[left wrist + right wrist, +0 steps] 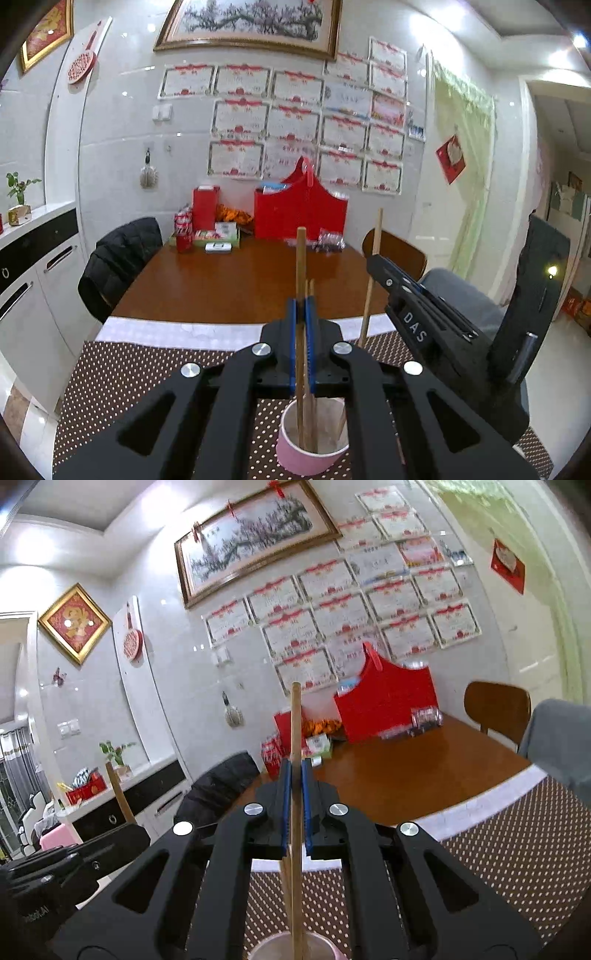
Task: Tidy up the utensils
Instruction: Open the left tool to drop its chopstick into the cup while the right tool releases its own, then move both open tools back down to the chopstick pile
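The left gripper point(303, 314) is held nearly level, jaws clamped together. The right gripper point(295, 782), seen at three o'clock from the left, is likewise clamped.

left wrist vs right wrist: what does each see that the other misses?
Only left wrist: the right gripper from the side, shut on its chopstick, and loose chopsticks leaning inside the pink cup.
Only right wrist: a gold-framed red picture and the left gripper's body at lower left.
Both: a gripper shut on an upright chopstick over the cup, the dotted placemat, wooden table, red bag, certificates.
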Demonstrator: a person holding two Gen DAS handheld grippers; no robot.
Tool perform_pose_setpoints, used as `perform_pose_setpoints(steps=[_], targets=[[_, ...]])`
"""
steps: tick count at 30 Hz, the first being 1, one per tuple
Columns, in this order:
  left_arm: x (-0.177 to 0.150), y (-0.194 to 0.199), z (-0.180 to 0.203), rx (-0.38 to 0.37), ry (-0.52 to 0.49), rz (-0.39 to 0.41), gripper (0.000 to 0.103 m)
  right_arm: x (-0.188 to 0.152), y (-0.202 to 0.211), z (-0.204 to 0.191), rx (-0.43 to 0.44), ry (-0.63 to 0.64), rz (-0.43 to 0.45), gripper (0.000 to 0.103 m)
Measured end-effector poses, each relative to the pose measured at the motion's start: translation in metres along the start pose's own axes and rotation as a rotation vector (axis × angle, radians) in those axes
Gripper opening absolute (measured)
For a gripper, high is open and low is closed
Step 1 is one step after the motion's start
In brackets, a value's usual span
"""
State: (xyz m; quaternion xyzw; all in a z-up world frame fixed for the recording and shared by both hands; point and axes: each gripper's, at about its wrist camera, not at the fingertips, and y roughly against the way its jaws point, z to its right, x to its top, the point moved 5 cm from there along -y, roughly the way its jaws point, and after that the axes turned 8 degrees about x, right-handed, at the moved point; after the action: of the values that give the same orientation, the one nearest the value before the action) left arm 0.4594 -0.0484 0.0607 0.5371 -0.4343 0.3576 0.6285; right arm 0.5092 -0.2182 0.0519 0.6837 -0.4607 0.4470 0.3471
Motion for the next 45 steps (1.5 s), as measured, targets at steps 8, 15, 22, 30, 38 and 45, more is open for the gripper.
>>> perform_pose_setpoints(steps=[8, 15, 22, 30, 38, 45], targets=[[-0.032, -0.023, -0.005, 0.022, -0.029, -0.028, 0.006, -0.043, -0.007, 0.013, 0.025, 0.0, -0.159, 0.007], [-0.057, -0.033, -0.018, 0.055, -0.014, -0.072, 0.029, -0.067, 0.008, 0.021, 0.002, 0.015, -0.257, 0.054], [-0.079, -0.032, -0.027, 0.072, 0.003, -0.115, 0.029, -0.071, 0.033, 0.023, -0.053, 0.064, -0.244, 0.074], [-0.095, -0.016, -0.034, 0.079, 0.024, -0.147, 0.029, -0.075, 0.057, 0.022, -0.078, 0.058, -0.266, 0.08], [-0.111, 0.014, -0.034, 0.076, 0.016, -0.158, 0.029, -0.089, 0.083, 0.019, -0.117, 0.057, -0.324, 0.087], [-0.145, 0.038, -0.038, 0.071, 0.017, -0.201, 0.037, -0.121, 0.104, 0.021, -0.172, 0.067, -0.423, 0.09]])
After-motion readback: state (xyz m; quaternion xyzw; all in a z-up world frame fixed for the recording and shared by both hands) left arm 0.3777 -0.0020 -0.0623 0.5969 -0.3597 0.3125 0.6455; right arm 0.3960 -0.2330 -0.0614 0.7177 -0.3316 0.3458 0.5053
